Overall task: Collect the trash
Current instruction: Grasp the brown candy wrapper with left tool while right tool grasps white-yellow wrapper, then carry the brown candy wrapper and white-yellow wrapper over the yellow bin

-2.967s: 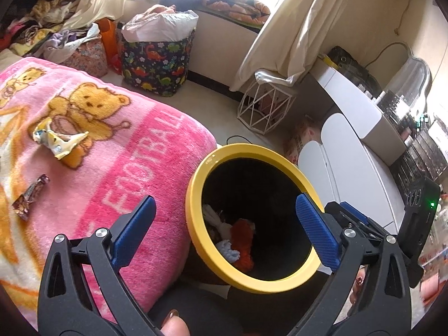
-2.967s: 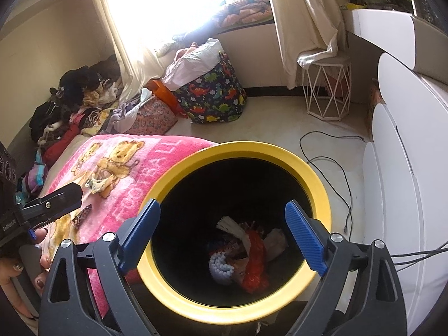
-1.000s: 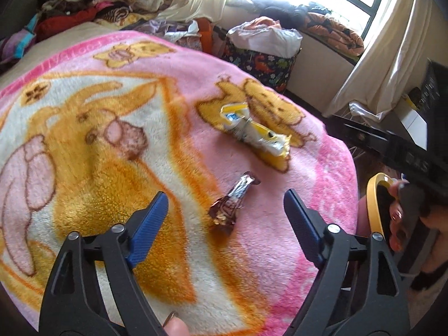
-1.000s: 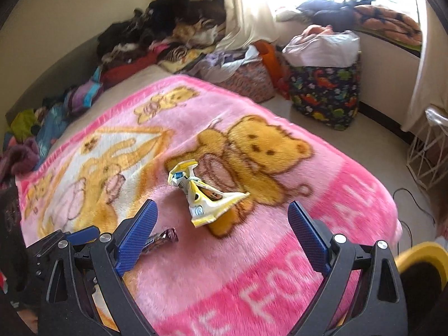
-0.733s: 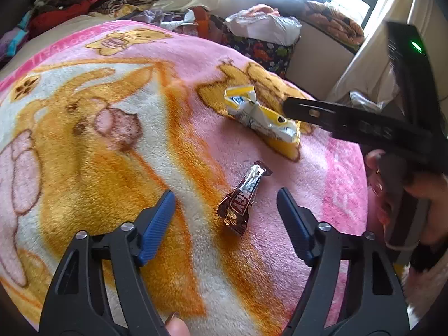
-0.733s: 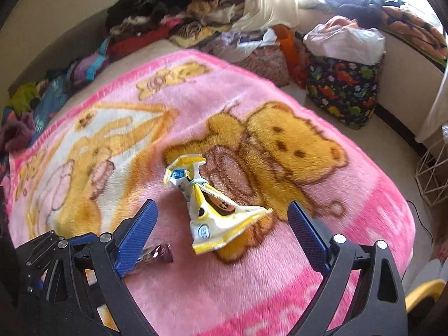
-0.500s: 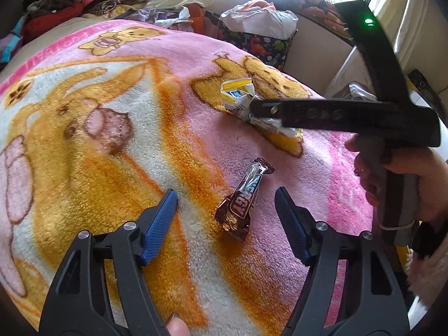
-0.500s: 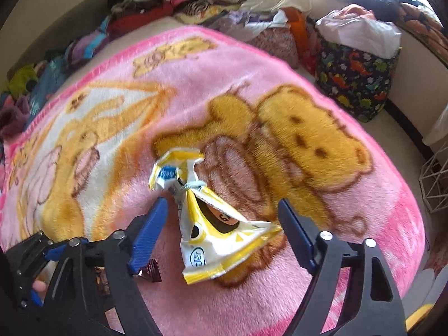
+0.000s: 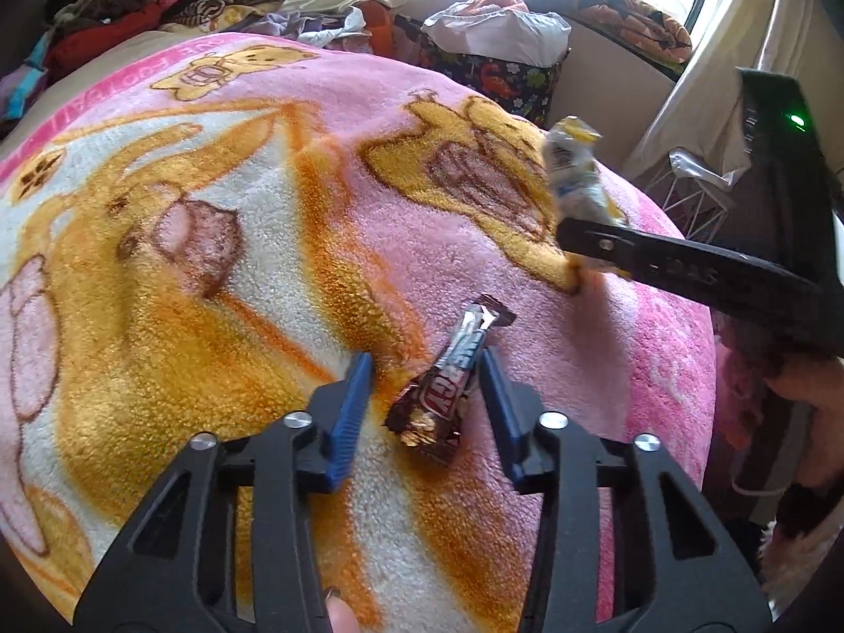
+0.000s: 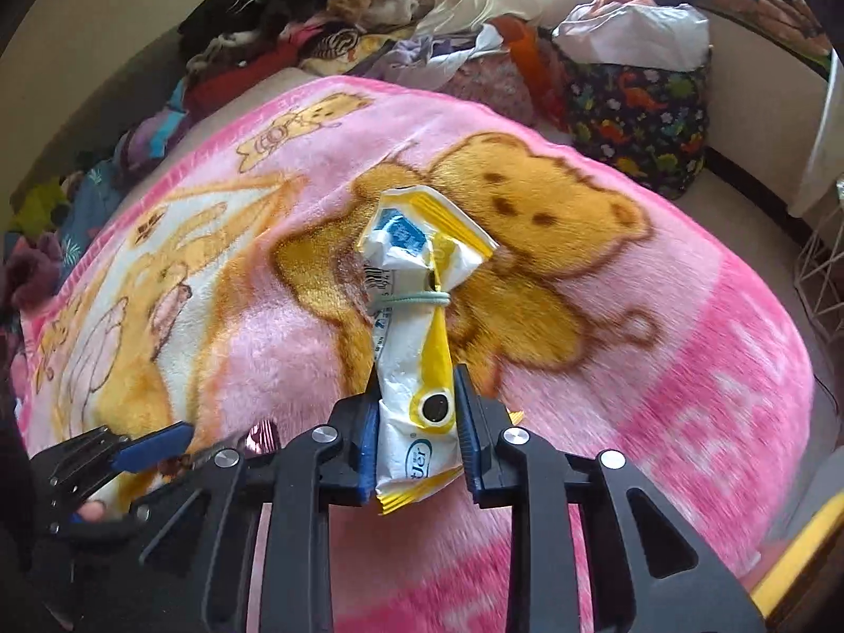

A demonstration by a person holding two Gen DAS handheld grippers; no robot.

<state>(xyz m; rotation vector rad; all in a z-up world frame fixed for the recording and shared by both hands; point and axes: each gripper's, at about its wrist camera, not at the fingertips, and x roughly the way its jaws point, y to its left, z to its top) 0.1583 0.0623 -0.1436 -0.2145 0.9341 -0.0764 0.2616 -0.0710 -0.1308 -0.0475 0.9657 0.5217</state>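
A brown candy wrapper (image 9: 448,385) lies on the pink bear blanket (image 9: 211,211). My left gripper (image 9: 424,369) straddles it, jaws half closed, the right pad touching the wrapper and the left pad a little apart. My right gripper (image 10: 416,401) is shut on a yellow and white snack bag (image 10: 416,316) tied with a rubber band and holds it lifted off the blanket. The bag also shows in the left wrist view (image 9: 575,179), held up at the right. The yellow rim of the trash bin (image 10: 796,554) shows at the lower right.
A dinosaur-print laundry bag (image 10: 638,105) stands on the floor beyond the bed. Piled clothes (image 10: 316,16) line the far wall. A white wire stool (image 9: 696,195) stands by the curtain.
My right gripper closed on the snack bag and lifted it off the blanket. My left gripper moved down over the candy wrapper and its jaws narrowed around it.
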